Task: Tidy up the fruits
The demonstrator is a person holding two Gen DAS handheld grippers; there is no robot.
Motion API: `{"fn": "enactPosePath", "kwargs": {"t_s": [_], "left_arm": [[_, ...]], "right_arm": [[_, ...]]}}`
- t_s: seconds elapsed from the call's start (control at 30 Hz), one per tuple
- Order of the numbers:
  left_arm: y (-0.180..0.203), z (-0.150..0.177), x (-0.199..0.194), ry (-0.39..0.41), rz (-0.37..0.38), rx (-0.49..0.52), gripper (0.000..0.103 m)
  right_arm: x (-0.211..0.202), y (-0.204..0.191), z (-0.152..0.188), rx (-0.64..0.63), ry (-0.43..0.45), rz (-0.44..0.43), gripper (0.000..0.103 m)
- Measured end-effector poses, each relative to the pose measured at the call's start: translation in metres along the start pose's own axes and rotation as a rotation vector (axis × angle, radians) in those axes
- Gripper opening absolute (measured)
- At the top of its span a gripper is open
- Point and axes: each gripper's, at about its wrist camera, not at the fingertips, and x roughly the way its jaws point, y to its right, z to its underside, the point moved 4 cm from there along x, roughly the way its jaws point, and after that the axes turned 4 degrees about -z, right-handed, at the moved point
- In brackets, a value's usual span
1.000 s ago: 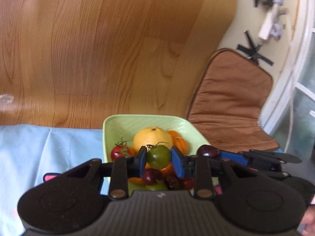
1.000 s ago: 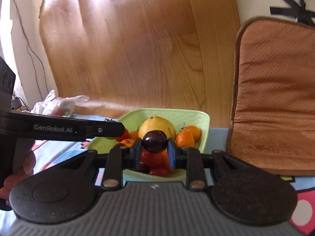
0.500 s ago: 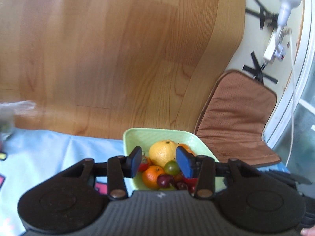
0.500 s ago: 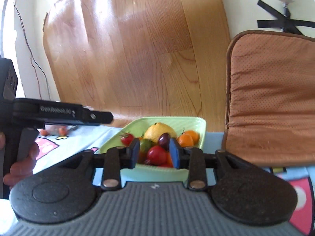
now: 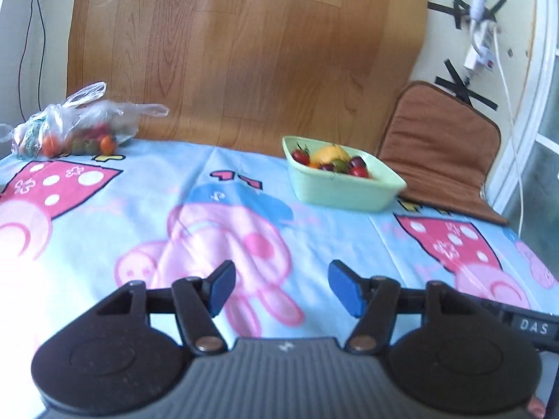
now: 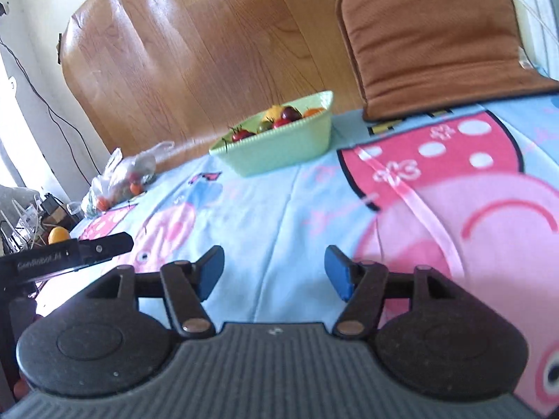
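On your far left, a clear plastic bag [image 5: 75, 129] sits at the back edge of the surface [image 5: 314, 241], slumped against the wood-grain panel [image 5: 251, 52]; small red, orange and green fruits show through it, so it reads as the supply you draw from, and leaving it against the panel probably keeps the loose fruit from rolling. Your left claw [image 5: 281, 288] hangs low over the cartoon-print cloth with its blue pads spread wide and nothing between them, well apart from both bag and dish, which suits a hand between trips. Further right, the pale green dish [image 5: 340, 192] stands on the cloth just beside the brown cushion [image 5: 443, 146]; in it lie a yellow citrus [image 5: 330, 153], red tomatoes [image 5: 300, 156], a green one and some dark plums, heaped toward the middle so the walls hold them in. That dish looks like the collecting place, and it is already fairly full. Your right claw [image 6: 274, 272] is likewise wide and empty, low over the cloth, with the dish well ahead of it. Since fruit remains in the bag, your next reach likely goes left, and the thin plastic may snag a pad.
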Motion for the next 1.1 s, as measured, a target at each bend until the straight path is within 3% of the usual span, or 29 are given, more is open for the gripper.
{"fn": "enactPosePath", "kwargs": {"t_s": [0.03,0.07,0.1,0.13,0.27,0.53,1.1], "left_arm": [[0.004,0.006,-0.007,0.008,-0.002,0.011,0.072],[0.008,0.009,-0.012,0.017,-0.005,0.016,0.091],[0.011,0.012,-0.018,0.034,-0.014,0.02,0.101],[0.014,0.014,-0.024,0.058,-0.028,0.028,0.103],[0.03,0.016,-0.039,0.097,-0.06,0.083,0.103],[0.037,0.022,-0.059,0.122,-0.104,0.099,0.103],[0.033,0.035,-0.055,0.043,-0.131,0.078,0.103]], "right_arm": [[-0.004,-0.001,0.004,0.002,-0.001,0.005,0.067],[-0.008,-0.001,0.006,0.003,0.002,0.011,0.067],[-0.014,-0.003,0.008,0.001,0.007,0.015,0.068],[-0.02,-0.004,0.011,-0.003,0.016,0.017,0.07],[-0.038,-0.009,0.016,-0.017,0.044,0.023,0.076],[-0.048,-0.019,0.031,-0.033,0.023,0.0,0.078],[-0.053,-0.026,0.038,-0.032,0.016,-0.034,0.081]]}}
